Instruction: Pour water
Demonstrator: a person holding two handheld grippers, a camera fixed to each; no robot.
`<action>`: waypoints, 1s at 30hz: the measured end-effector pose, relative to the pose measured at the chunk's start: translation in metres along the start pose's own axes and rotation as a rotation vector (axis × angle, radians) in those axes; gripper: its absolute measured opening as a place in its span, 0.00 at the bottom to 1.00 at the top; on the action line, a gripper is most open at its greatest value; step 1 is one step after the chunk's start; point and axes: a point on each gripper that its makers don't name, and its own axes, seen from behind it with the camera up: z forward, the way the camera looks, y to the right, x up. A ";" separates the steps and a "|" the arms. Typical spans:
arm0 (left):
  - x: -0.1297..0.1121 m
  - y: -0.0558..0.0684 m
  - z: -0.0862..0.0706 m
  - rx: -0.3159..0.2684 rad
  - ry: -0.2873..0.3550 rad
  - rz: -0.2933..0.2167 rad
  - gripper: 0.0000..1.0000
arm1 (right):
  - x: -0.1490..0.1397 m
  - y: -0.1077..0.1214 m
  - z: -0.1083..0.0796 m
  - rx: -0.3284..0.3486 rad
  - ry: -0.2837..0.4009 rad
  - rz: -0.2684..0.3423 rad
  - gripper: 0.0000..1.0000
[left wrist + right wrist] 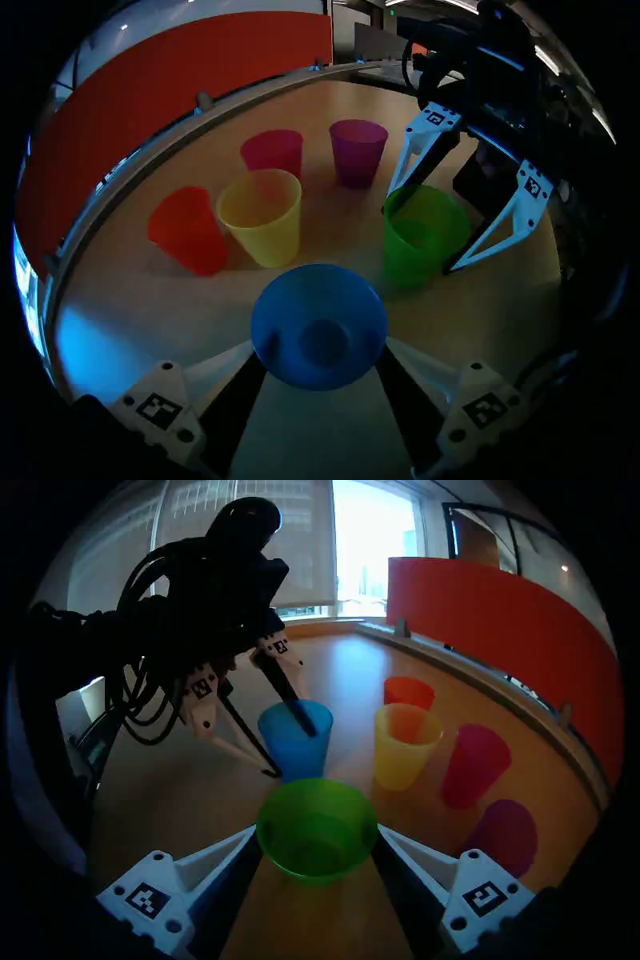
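L tool [320,352] was clenched on the blue cup [318,316], w/ both fingers pressed to its sides and its mouth turned toward the camera. R tool [318,836] was clamped the same way on the green cup [318,824]. The 2 held cups were kept just beside each other, not touching. Whether water lay in either couldn't be told, nor whether either was lifted off the tabletop [496,320].

4 more cups were stood upright beyond. The yellow cup [260,212] was just beside the orange-red cup [188,228]. The pink cup [274,152] was behind them. The purple cup [358,150] was set apart, near the R tool's far finger.

The tabletop's far edge was bounded by a grey rail [160,144] and a red partition [184,88]. The orange-red cup was placed nearest that edge, w/ a narrow strip of wood left btwn.

Open wood was seen at the near corner beside the blue cup, and on the green cup's side away from the cluster. In the right gripper view, a bare stretch ran toward the window [368,552], past the L tool's cables [136,704].
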 end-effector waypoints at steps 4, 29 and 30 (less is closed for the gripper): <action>-0.002 0.002 0.001 -0.006 -0.011 0.002 0.85 | -0.001 -0.002 0.000 0.004 -0.001 0.007 0.93; -0.028 0.009 -0.023 0.031 -0.050 -0.008 0.87 | -0.017 -0.008 -0.038 -0.066 -0.007 0.053 0.98; -0.029 0.009 -0.026 0.036 -0.046 -0.012 0.87 | -0.017 -0.009 -0.041 -0.072 -0.006 0.054 0.98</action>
